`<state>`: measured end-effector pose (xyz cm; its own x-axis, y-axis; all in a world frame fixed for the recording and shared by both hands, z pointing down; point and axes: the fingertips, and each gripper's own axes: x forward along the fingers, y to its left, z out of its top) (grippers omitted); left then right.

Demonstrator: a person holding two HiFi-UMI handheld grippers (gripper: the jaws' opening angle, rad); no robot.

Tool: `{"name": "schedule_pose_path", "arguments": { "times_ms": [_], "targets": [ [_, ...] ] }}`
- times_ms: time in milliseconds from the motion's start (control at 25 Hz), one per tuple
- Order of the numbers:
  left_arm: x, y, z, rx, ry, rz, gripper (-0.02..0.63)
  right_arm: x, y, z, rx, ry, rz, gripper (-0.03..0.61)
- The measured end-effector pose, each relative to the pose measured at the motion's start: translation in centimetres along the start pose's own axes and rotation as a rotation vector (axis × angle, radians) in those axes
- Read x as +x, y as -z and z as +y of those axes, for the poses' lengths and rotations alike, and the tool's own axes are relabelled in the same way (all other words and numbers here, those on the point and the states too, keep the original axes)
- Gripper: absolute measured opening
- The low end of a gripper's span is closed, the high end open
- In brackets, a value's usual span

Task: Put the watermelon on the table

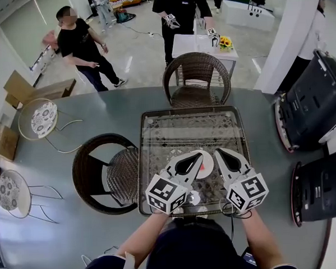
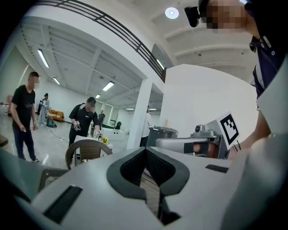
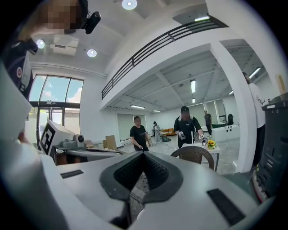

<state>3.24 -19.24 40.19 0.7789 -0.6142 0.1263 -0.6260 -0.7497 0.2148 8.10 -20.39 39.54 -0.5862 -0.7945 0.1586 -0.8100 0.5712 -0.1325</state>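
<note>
Both grippers hang side by side over the near half of the glass-topped wicker table (image 1: 190, 127), and neither holds anything. My left gripper (image 1: 199, 156) has its jaws shut, tips meeting (image 2: 145, 149). The jaws of my right gripper (image 1: 219, 152) are closed together too (image 3: 144, 152). Between and below them a white plate (image 1: 207, 160) lies on the glass with a small red piece (image 1: 205, 169) on it, most likely the watermelon, largely hidden by the grippers. In each gripper view the other gripper appears alongside, its marker cube (image 2: 228, 127) toward the person.
One wicker chair (image 1: 196, 73) stands at the table's far side, another (image 1: 105, 172) at its left. Black machines (image 1: 312, 104) stand close on the right. Two metal chairs (image 1: 38, 118) stand at the left. Beyond the table are people and a small white table with flowers (image 1: 225, 42).
</note>
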Motion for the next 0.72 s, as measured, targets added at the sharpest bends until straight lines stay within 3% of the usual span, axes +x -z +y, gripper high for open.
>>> {"name": "schedule_pose_path", "arguments": {
  "times_ms": [720],
  "targets": [
    [-0.21, 0.36, -0.20, 0.005, 0.002, 0.017, 0.005, -0.19, -0.06, 0.56, -0.012, -0.003, -0.010, 0.000]
  ]
}}
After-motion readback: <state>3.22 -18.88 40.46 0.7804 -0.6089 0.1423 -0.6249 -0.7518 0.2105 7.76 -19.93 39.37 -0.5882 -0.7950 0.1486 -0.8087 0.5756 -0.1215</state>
